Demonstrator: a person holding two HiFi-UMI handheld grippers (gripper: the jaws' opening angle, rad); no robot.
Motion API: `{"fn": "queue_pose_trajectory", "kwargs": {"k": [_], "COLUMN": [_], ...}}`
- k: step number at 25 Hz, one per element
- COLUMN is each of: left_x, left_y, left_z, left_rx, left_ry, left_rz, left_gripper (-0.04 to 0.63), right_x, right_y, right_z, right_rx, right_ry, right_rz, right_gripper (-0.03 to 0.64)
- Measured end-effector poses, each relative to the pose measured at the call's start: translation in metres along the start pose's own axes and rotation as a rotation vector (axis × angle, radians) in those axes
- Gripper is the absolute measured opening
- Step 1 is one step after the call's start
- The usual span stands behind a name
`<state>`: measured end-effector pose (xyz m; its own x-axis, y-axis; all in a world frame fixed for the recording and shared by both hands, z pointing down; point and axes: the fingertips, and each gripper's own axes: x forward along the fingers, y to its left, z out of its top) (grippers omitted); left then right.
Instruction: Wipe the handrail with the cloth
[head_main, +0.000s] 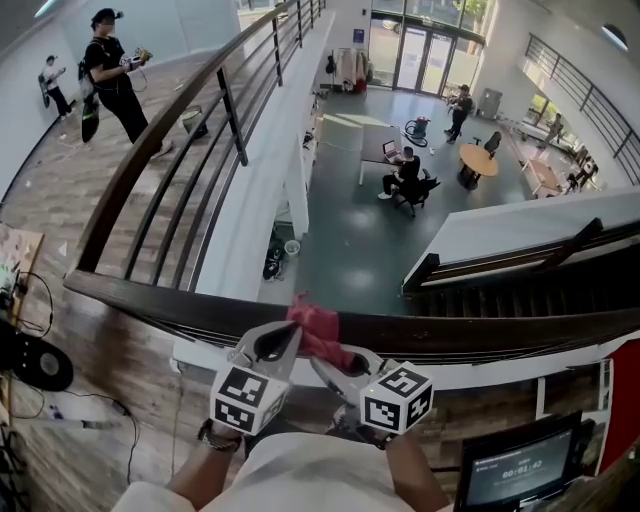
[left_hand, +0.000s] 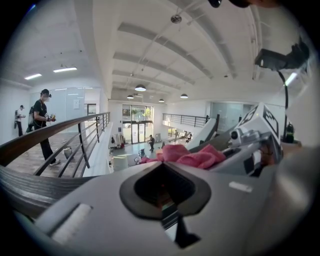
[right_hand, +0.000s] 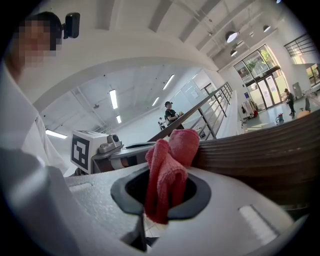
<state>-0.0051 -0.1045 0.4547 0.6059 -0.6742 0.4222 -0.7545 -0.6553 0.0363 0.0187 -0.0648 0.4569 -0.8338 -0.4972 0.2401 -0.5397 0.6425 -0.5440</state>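
Two grippers: I hold both close together low in front of my body, noses angled forward and up at the handrail (head_main: 480, 332), and the marker cubes (head_main: 250, 398) turned back toward me.
Left arm: my left forearm (head_main: 200, 472) comes up from the bottom edge with a watch (head_main: 212, 436) on the wrist. The left gripper (head_main: 277, 343) leans inward to the right, with its tip at the handrail's near edge.
Right arm: my right forearm (head_main: 415, 478) rises beside it. The right gripper (head_main: 333, 364) leans inward to the left, so the two noses nearly meet under the rail.
Right jaws: clenched on the cloth (head_main: 316, 328). In the right gripper view it is bunched in the dark-lined opening between them, a tail hanging below and a lump sticking out ahead.
Left jaws: drawn together with nothing in them. The left gripper view shows the dark-lined opening bare, with the cloth beyond my tip and to its right.
Cloth: a crumpled pinkish-red wad lying against the near edge of the dark wooden handrail, about midway along the stretch that crosses in front of me.
Handrail: at its left end it bends away from me and runs along the walkway (head_main: 60, 180), where a person (head_main: 112, 72) in black stands.
Beyond the far edge: a lower floor (head_main: 350, 230) far beneath.
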Motion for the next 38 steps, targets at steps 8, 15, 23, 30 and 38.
{"fn": "queue_pose_trajectory", "kwargs": {"k": [8, 15, 23, 30, 38], "left_x": [0.010, 0.012, 0.018, 0.025, 0.037], "left_y": [-0.024, -0.030, -0.040, -0.049, -0.060], "left_z": [0.008, 0.009, 0.010, 0.013, 0.009], "left_rx": [0.028, 0.029, 0.058, 0.076, 0.106], "left_ry": [0.012, 0.004, 0.002, -0.005, 0.009], "left_rz": [0.005, 0.002, 0.005, 0.001, -0.023], "left_gripper": [0.003, 0.003, 0.003, 0.003, 0.003], "right_x": [-0.024, -0.030, -0.039, -0.048, -0.057], "right_y": [-0.008, -0.010, -0.017, -0.024, -0.038], "right_z": [0.004, 0.003, 0.000, 0.000, -0.006], "right_rx": [0.000, 0.008, 0.020, 0.017, 0.015], "right_ry": [0.001, -0.008, -0.019, -0.026, -0.019], "right_rz": [0.012, 0.019, 0.006, -0.012, -0.051], "right_gripper": [0.061, 0.061, 0.061, 0.061, 0.061]}}
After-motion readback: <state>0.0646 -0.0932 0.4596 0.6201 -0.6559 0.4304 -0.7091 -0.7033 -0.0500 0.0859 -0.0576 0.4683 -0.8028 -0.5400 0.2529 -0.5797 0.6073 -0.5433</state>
